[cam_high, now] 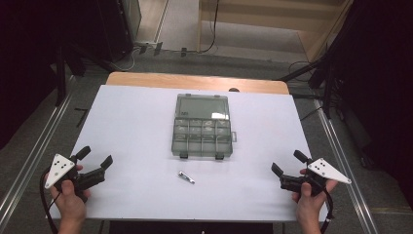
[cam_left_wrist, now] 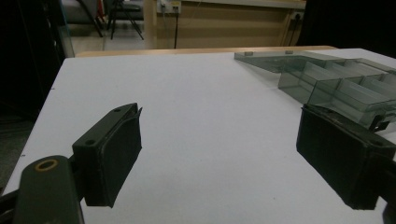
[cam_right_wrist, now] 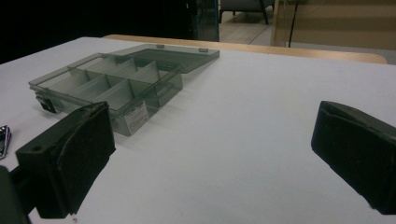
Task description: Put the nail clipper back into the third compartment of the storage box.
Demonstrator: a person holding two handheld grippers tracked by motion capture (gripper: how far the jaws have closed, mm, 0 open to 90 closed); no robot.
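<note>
A smoky clear compartment box [cam_high: 202,131] lies open in the middle of the white table [cam_high: 136,122], its lid [cam_high: 202,107] folded flat behind it. The box also appears at the right of the left gripper view [cam_left_wrist: 341,86] and at the left of the right gripper view [cam_right_wrist: 109,84]. A small metal clip [cam_high: 186,177] lies in front of the box; its edge [cam_right_wrist: 3,140] shows in the right gripper view. My left gripper [cam_high: 95,156] is open near the front left corner. My right gripper [cam_high: 288,162] is open near the front right. Neither holds anything.
A wooden strip [cam_high: 195,80] runs along the table's far edge. Dark stands and cables [cam_high: 311,73] surround the table on the floor. Bare white surface spreads on both sides of the box.
</note>
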